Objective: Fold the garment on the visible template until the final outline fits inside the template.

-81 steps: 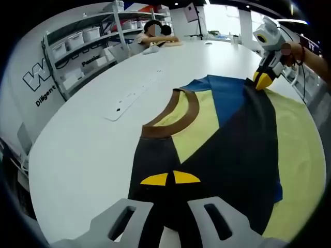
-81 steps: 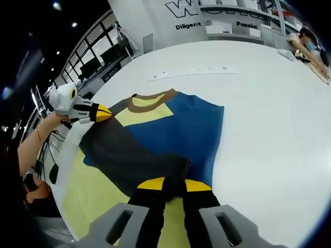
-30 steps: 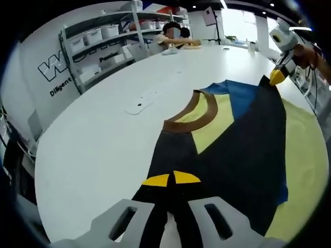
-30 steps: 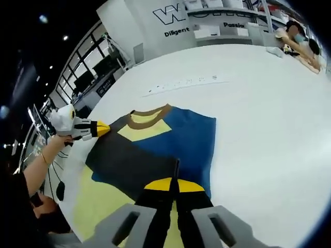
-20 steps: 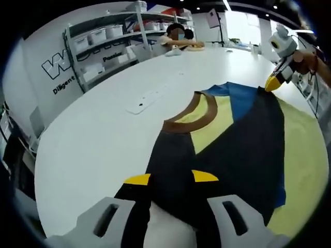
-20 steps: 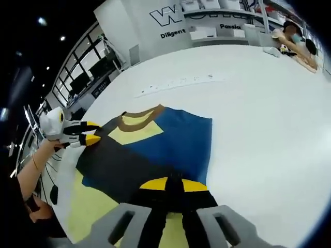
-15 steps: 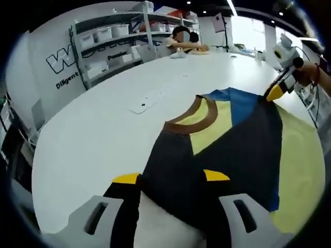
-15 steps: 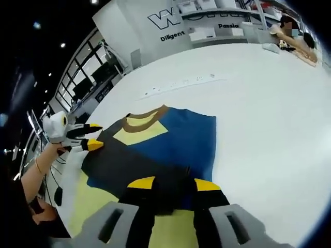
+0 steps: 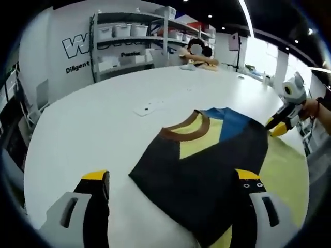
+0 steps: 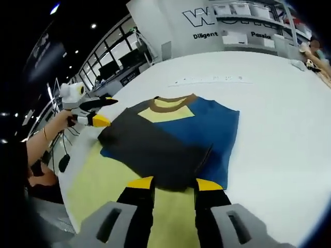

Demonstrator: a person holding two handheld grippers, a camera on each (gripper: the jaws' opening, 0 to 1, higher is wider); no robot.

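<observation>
Both your tongs, left and right, are spread and empty just short of the garment. It lies partly folded, its near edge overlapping the yellow template; further folds look needed.

Two gripper-mounted fisheye views, facing the same folded garment from opposite ends of the white table.

The left gripper view looks low across the table from just behind the left gripper, its jaws spread wide, toward the shelving along the far wall; the garment lies near. The right gripper view looks down from higher behind the right gripper, over the yellow template. Both share the garment and each other's gripper: the right gripper at the left view's far right, the left gripper at the right view's left, though edge distortion makes their distance hard to judge.
</observation>
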